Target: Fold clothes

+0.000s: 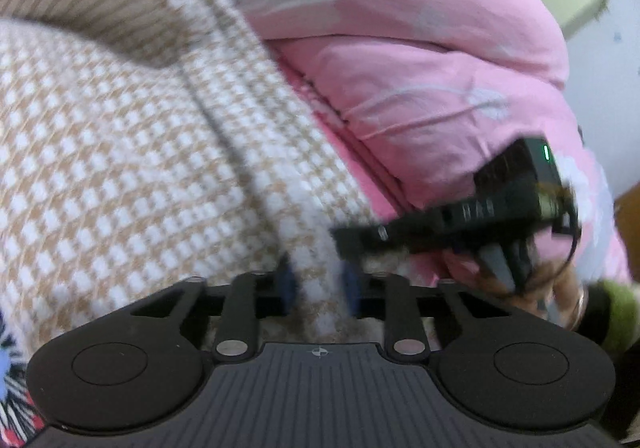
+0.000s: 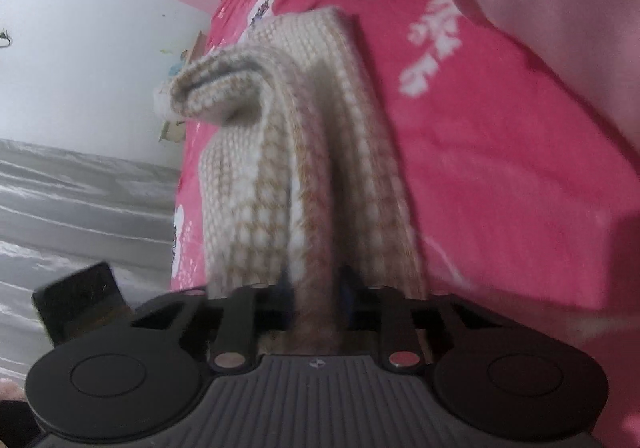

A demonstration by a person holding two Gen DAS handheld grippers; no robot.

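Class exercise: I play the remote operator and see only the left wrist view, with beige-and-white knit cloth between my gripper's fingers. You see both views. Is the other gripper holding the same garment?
Observer: Yes. The right gripper is shut on a bunched edge of the knit garment.
Operator: What does the garment lie on over there?
Observer: A bright pink bedsheet with white print; your view shows mostly the pale pink quilt.
Operator: Can it see my gripper?
Observer: Only a dark corner of the left gripper at the lower left. Your own view shows it shut on the cloth.
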